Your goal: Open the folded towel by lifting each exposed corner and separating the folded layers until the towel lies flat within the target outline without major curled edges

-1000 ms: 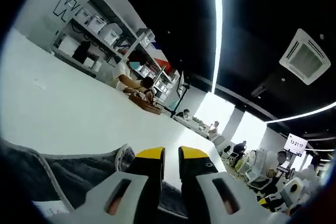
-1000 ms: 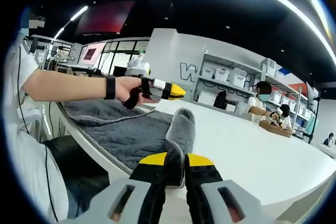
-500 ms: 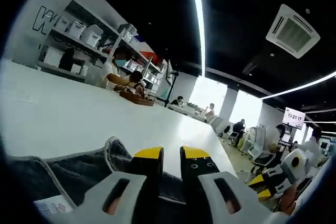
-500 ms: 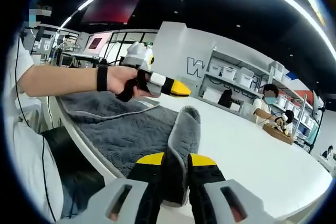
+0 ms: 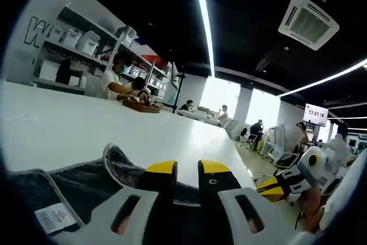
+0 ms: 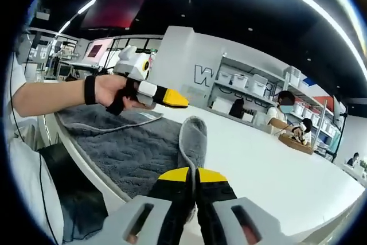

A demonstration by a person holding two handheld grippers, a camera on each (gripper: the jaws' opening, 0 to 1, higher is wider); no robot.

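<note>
In the left gripper view, the left gripper (image 5: 187, 170) rises from the bottom with yellow-tipped black jaws on pale grey mounts, a narrow gap between them. The dark grey towel (image 5: 86, 185) bunches under and around the jaws; whether they pinch it cannot be told. The cloth is plush, edged with a lighter grey hem, and carries a small white label (image 5: 50, 217). It lies on a smooth white table (image 5: 86, 130). The right gripper (image 5: 274, 186) shows at the right edge. Wall shelves (image 5: 69, 38) hold white lidded bins, contents hidden. A shallow brown basket (image 5: 140, 106) sits far along the table, beside seated people.

In the right gripper view, the right gripper (image 6: 192, 175) has its jaws pressed together on a raised fold of the towel (image 6: 137, 147), which stands up as a soft rounded ridge. The rest spreads flat, showing a wavy woven pattern. A hand (image 6: 112, 91) holds the left gripper (image 6: 175, 99) above the towel's far part.
</note>
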